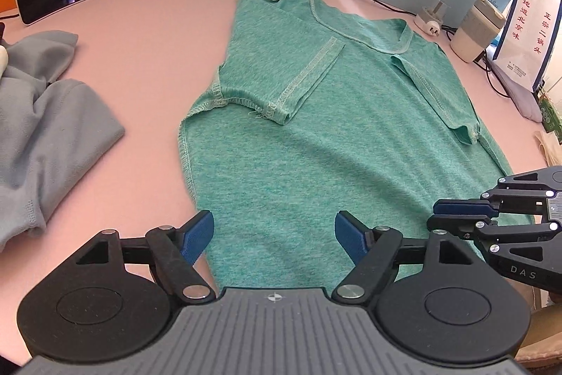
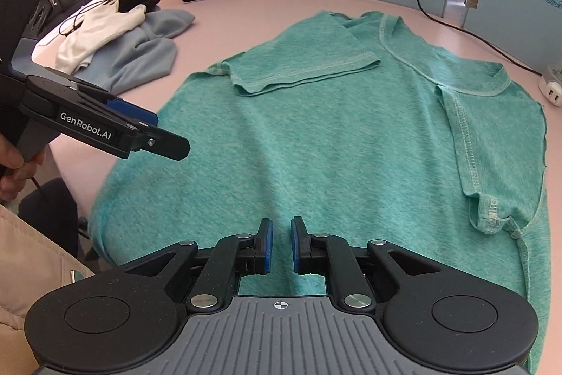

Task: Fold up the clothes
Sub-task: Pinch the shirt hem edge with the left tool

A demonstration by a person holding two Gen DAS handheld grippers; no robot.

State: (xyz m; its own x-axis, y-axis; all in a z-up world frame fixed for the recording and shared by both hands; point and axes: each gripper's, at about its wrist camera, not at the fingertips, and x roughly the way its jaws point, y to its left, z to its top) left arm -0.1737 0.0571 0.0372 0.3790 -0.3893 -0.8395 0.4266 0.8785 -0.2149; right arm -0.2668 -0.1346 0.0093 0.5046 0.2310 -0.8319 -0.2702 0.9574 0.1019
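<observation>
Green T-shirt (image 1: 316, 136): flat on pink table (image 1: 140, 34), both sleeves folded inward over body, collar at far end. Left gripper (image 1: 274, 234): above near hem, blue pads wide apart, nothing between. Right gripper (image 2: 281, 245): over lower shirt, pads nearly together, narrow gap, nothing pinched. Grey garment (image 1: 45, 115): crumpled, left of shirt.

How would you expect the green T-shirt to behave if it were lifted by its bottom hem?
The green T-shirt is thin knit lying flat, so it would probably droop limply. Its folded-in sleeves would likely fall open. It looks light, and may drag across the smooth pink table.
</observation>
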